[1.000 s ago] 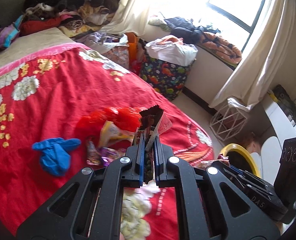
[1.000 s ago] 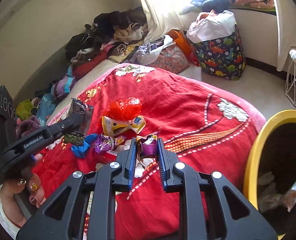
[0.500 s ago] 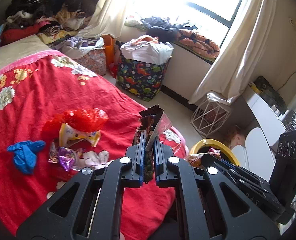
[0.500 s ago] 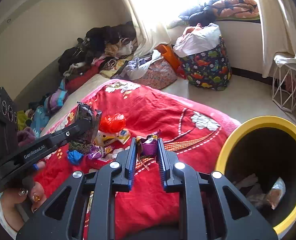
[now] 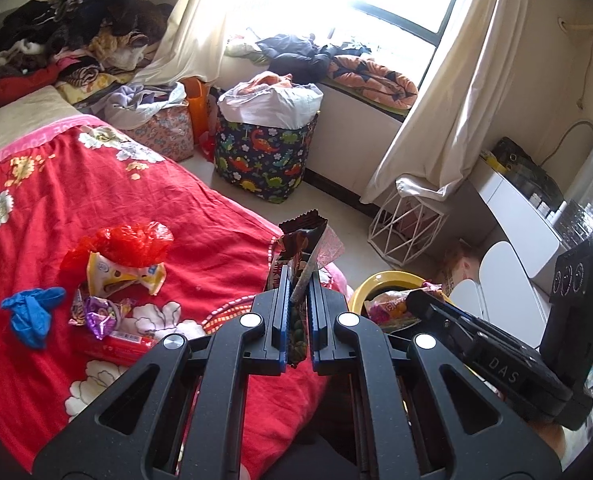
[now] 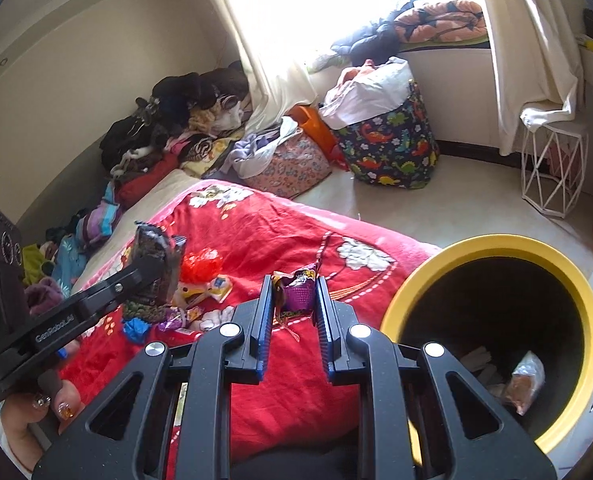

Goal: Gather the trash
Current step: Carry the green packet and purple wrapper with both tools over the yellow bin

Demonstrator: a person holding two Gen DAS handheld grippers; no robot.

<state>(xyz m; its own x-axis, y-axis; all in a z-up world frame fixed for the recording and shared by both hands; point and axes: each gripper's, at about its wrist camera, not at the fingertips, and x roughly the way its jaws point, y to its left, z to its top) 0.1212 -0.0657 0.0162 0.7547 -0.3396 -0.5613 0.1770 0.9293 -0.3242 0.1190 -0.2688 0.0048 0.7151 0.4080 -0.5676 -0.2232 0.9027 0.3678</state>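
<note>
Both grippers have swung away from the litter on the red blanket (image 5: 200, 208) toward the yellow bin (image 6: 492, 246), which now fills the right wrist view from 3 to 5 o'clock — a second ago only its rim showed. The right gripper (image 6: 294, 312) is clamped on a purple wrapper (image 6: 298, 290), near the rim but not over it; the left gripper (image 5: 296, 312) pinches a dark snack wrapper (image 5: 302, 240) (bin at 3 o'clock). Dropping looks next — more wrappers (image 5: 104, 312) wait at 9 o'clock.
</note>
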